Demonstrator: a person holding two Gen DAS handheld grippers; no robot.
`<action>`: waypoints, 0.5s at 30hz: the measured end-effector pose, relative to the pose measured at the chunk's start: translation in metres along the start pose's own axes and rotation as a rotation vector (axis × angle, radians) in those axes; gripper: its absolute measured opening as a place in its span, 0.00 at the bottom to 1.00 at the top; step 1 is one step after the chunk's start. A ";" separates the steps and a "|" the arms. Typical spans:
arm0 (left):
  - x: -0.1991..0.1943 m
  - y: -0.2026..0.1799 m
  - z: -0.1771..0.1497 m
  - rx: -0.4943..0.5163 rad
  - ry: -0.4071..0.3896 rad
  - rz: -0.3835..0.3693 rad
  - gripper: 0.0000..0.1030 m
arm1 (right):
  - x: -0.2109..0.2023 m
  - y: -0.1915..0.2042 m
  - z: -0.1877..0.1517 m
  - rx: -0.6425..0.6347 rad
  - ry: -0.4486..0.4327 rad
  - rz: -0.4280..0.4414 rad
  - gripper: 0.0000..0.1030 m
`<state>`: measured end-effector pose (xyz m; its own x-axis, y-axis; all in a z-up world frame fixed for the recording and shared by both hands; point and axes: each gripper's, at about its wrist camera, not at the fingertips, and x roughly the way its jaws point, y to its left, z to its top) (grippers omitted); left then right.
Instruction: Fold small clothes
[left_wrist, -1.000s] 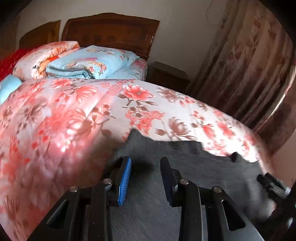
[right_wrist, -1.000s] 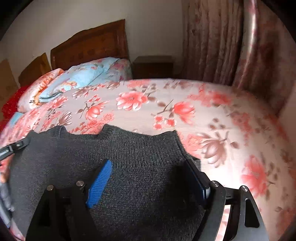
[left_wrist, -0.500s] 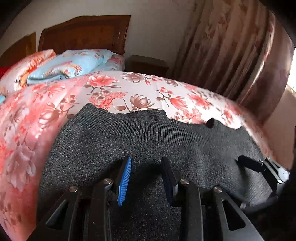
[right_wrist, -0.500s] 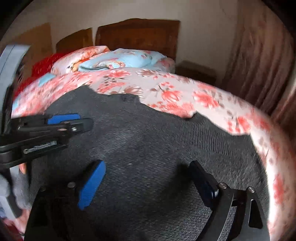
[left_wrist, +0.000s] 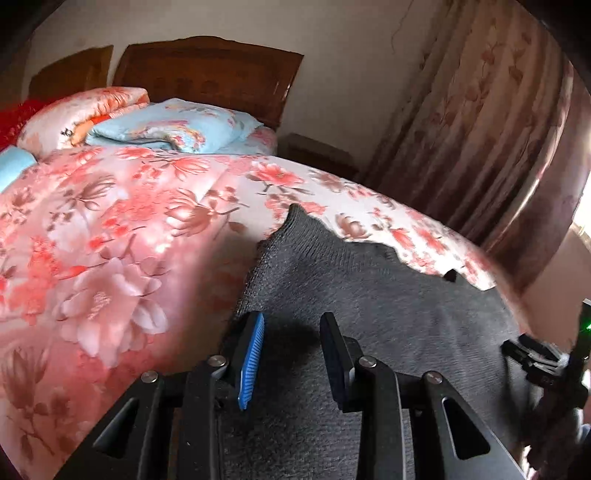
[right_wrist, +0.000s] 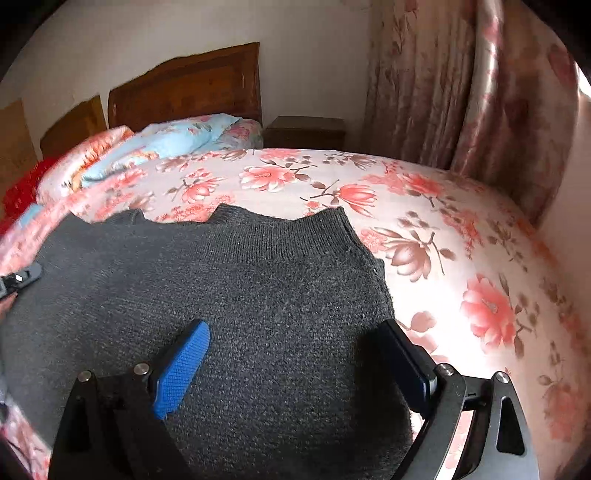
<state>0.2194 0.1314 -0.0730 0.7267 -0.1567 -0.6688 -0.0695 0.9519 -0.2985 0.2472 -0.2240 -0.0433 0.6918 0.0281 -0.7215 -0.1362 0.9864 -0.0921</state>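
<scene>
A dark grey knit sweater (left_wrist: 369, 295) lies spread flat on the floral bedspread (left_wrist: 110, 221); it also fills the right wrist view (right_wrist: 240, 288), ribbed hem edge toward the headboard. My left gripper (left_wrist: 290, 332) is open and empty, hovering over the sweater's left edge. My right gripper (right_wrist: 295, 339) is wide open and empty above the sweater's right part, its right finger near the sweater's right edge. The left gripper's tip shows at the left edge of the right wrist view (right_wrist: 22, 277); the right gripper shows at the right edge of the left wrist view (left_wrist: 535, 354).
Folded quilts and a blue pillow (left_wrist: 166, 125) lie by the wooden headboard (left_wrist: 207, 77). A nightstand (right_wrist: 304, 131) stands beside the bed, curtains (right_wrist: 461, 92) to the right. The bedspread (right_wrist: 461, 258) extends right of the sweater.
Both grippers swung out and back: the left now sits over the sweater's left edge again, the right over its right part. Both stayed open. The sweater lies flat as before.
</scene>
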 end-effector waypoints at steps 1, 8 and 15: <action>-0.001 -0.004 0.000 0.010 0.001 0.020 0.31 | -0.001 0.000 0.000 -0.001 0.000 -0.004 1.00; -0.018 -0.058 -0.007 0.064 0.035 -0.068 0.30 | -0.034 0.042 -0.008 -0.055 -0.046 0.101 1.00; -0.007 -0.098 -0.035 0.241 0.078 -0.050 0.31 | -0.034 0.106 -0.035 -0.267 -0.039 0.193 1.00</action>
<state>0.1974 0.0303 -0.0634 0.6694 -0.2158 -0.7109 0.1368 0.9763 -0.1675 0.1848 -0.1262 -0.0523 0.6608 0.2220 -0.7170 -0.4450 0.8852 -0.1360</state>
